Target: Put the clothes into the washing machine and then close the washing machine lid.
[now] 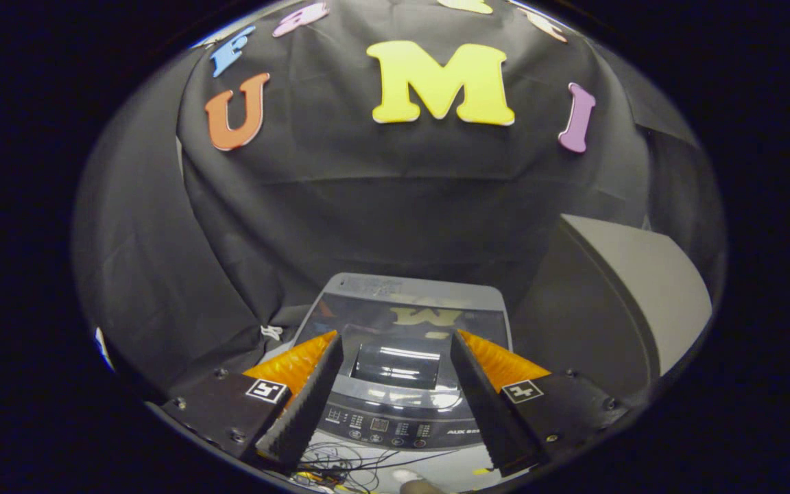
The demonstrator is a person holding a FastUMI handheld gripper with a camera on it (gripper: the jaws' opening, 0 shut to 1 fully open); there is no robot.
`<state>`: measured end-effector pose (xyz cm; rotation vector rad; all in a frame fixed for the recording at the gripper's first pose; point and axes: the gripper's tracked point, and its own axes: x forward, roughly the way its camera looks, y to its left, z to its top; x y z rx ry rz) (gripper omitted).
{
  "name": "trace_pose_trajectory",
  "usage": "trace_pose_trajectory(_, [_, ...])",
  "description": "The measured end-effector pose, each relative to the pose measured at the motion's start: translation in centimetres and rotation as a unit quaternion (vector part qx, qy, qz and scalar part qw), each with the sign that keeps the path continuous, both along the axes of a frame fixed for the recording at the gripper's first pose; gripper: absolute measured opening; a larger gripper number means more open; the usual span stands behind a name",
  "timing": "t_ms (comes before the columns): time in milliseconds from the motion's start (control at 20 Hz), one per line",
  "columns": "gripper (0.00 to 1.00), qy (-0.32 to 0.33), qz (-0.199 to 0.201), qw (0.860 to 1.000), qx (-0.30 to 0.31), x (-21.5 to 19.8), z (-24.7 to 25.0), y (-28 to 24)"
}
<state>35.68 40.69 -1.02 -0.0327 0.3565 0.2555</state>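
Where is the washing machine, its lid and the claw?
washing machine [400,429], gripper view, on its button panel.
lid [405,322], gripper view, on its shiny top, lying flat.
claw [395,350], gripper view, midway between its open fingers.

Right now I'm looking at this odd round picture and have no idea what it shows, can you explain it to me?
The camera rides on a hand-held gripper, a two-finger tool a person carries, and looks forward along its fingers. Those are the two ridged wedges that spread from the bottom. They stand apart and hold nothing.

Between and just beyond them is a washing machine seen from above. Its glossy lid lies flat and looks closed, with a row of buttons on its near edge. Loose cables lie on the floor below the fingers.

Beside the washer stands a grey box-like object; I cannot tell what it is. Black cloth forms the booth's wall behind. I can make out no clothes.
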Motion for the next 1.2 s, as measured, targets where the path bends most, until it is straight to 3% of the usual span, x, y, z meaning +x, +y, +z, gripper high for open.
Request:
trace_pose_trajectory(200, [0.99, -0.079, 0.008, 0.997, 0.016, -5.1, 4.0, -3.6])
trace_pose_trajectory(450, [0.99, -0.156, -0.012, 0.986, 0.056, -12.2, 7.7, -11.5])
trace_pose_trajectory(800, [0.99, -0.189, -0.057, 0.976, 0.092, -16.6, 8.4, -23.6])
trace_pose_trajectory(1200, [0.99, -0.181, -0.065, 0.978, 0.080, -21.5, 3.9, -34.0])
